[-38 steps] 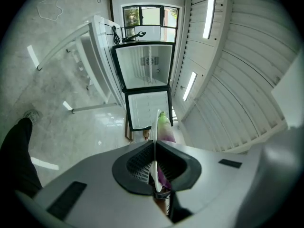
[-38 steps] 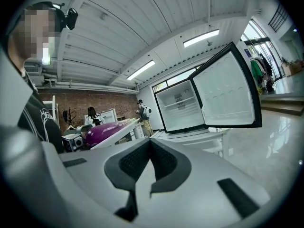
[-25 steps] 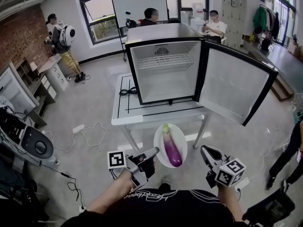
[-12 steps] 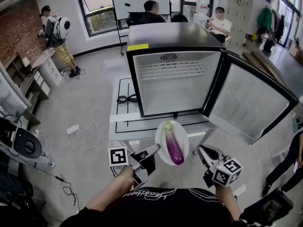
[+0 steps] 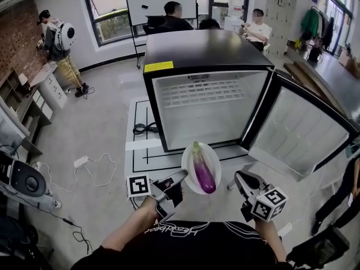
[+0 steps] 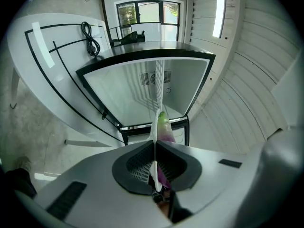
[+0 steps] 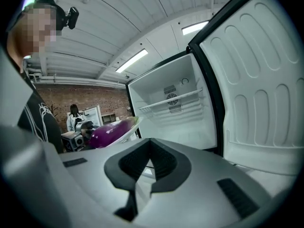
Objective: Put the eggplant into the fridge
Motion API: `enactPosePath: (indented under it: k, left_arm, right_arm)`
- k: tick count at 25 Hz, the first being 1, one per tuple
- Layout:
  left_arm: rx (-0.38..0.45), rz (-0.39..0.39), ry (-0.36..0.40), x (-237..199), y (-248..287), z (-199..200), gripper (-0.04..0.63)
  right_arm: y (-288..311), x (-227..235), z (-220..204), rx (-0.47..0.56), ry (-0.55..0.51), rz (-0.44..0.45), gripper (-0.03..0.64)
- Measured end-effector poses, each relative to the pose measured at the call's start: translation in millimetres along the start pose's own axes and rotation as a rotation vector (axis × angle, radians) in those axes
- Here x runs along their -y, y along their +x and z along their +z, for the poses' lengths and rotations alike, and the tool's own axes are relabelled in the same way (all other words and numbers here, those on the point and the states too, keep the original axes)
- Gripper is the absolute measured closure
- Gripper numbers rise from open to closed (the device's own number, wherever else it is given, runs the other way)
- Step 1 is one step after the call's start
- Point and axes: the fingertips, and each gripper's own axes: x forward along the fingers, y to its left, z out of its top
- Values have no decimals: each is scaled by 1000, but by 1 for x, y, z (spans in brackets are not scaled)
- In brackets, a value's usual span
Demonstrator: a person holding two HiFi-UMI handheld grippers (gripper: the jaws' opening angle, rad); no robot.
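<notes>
Just outside the fridge (image 5: 202, 49): eggplant (image 5: 203, 173) on a held plate (image 5: 188, 169)

Seen from the head view, the purple eggplant lies on the white plate directly in front of the open fridge, level with its lower edge. The left gripper (image 5: 181, 176) is clamped on the plate's near rim. Only its own view shows that rim edge-on, pinched between the pads. The right gripper (image 5: 239, 178) hangs beside the plate, before the fridge door (image 5: 298, 139). Its own view shows its jaws together with nothing between them.
</notes>
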Motion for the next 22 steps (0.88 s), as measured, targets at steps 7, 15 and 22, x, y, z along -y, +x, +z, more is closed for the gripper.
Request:
enactPosePath:
  k: [7,15,22]
  left_arm:
    - [-7,4,1,-5,14,12,575]
    - [4,32,-13,-15,31,19,575]
    - [47,74,-3,-25,43,37,575]
  right_arm:
    - [11,8,0,5,3,1,611]
    - [20,25,3,-3,3,21,611]
    - [42,43,9,-22,-4,43,611]
